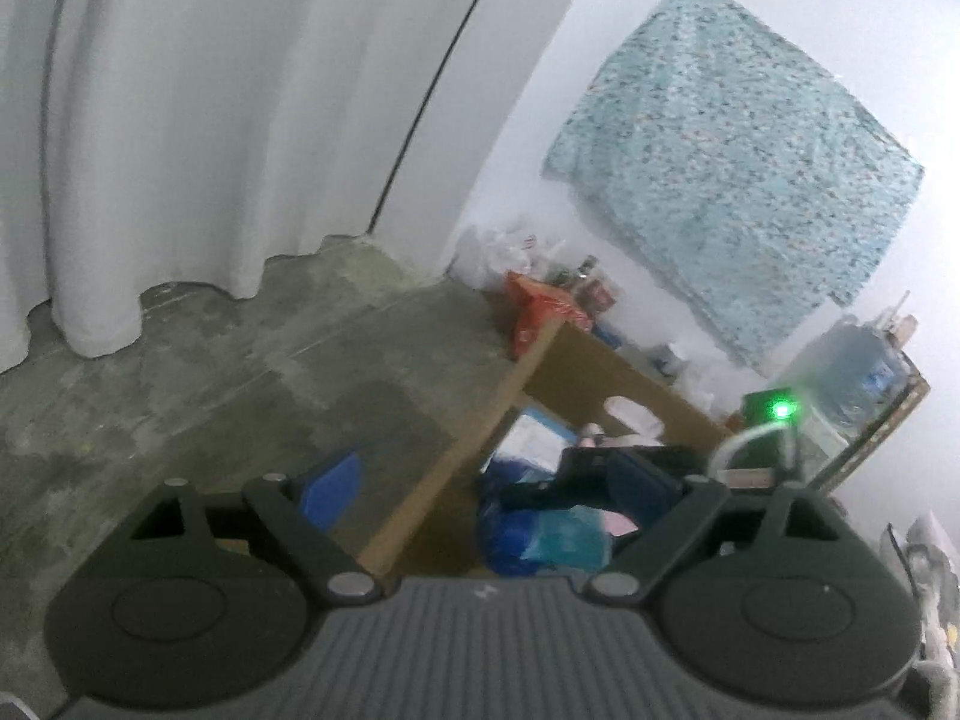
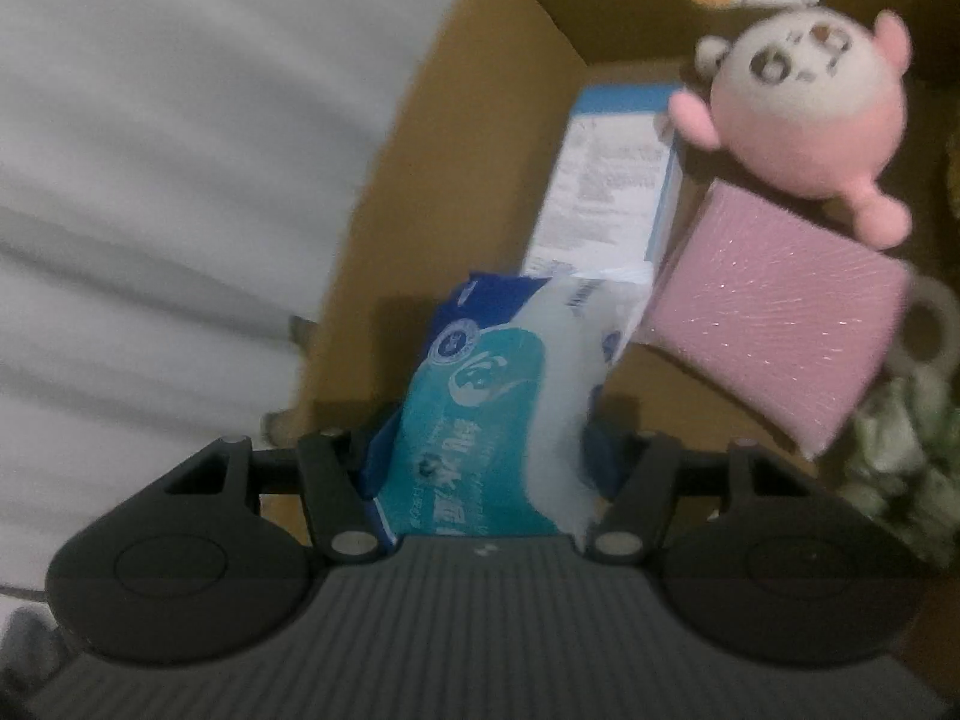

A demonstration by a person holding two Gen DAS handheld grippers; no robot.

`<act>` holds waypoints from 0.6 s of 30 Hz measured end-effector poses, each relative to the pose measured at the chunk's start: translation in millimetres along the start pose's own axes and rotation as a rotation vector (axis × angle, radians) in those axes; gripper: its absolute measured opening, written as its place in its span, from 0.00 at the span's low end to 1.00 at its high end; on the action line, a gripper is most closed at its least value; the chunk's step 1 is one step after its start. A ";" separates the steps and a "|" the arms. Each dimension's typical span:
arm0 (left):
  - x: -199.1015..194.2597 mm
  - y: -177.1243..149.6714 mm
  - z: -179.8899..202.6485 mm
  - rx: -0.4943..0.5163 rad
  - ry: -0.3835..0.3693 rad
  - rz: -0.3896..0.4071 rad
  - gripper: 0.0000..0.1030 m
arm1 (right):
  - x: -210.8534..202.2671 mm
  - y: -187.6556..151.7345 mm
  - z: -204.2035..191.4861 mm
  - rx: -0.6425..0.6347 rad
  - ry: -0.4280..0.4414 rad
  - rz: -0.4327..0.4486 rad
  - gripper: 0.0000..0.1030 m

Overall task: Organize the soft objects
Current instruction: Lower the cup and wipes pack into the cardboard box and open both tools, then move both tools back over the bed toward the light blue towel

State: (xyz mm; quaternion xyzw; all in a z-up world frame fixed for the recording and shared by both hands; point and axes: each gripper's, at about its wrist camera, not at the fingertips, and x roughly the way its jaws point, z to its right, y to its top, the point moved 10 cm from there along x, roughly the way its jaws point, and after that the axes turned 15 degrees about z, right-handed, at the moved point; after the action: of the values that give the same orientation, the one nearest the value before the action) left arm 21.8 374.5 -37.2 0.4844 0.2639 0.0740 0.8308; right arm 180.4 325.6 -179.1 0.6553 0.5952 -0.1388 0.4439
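Observation:
In the right wrist view my right gripper (image 2: 486,456) is shut on a blue and teal tissue pack (image 2: 498,396) and holds it inside a cardboard box (image 2: 384,192). In the box lie a pink sponge (image 2: 774,312), a pink and white plush toy (image 2: 804,114) and a white and blue carton (image 2: 606,180). In the left wrist view my left gripper (image 1: 480,516) is open and empty, above the box's near wall (image 1: 456,468); one blue fingertip (image 1: 333,489) shows. The right gripper and its pack (image 1: 552,534) show below in the box.
A white curtain (image 1: 180,120) hangs over the grey concrete floor (image 1: 210,390). A patterned teal cloth (image 1: 732,168) hangs on the wall. Bags and bottles (image 1: 540,282) crowd behind the box. A water jug (image 1: 852,372) and a device with a green light (image 1: 780,411) stand right.

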 end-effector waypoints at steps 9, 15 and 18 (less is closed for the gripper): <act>16.0 -7.9 -23.8 -0.025 0.015 -0.034 0.88 | 21.6 -9.2 11.3 0.155 0.022 -0.060 0.70; 14.7 -10.7 -23.4 -0.034 0.012 -0.036 0.88 | 30.3 -13.2 11.2 0.192 0.064 -0.106 0.74; 12.4 -12.9 -21.7 -0.025 0.009 -0.038 0.88 | 23.0 -7.2 11.9 0.193 0.079 -0.090 0.74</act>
State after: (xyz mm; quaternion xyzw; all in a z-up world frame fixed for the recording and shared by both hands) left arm 19.6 389.1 -61.1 0.4683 0.2761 0.0637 0.8369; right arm 183.8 331.0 -205.2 0.6725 0.6249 -0.1893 0.3483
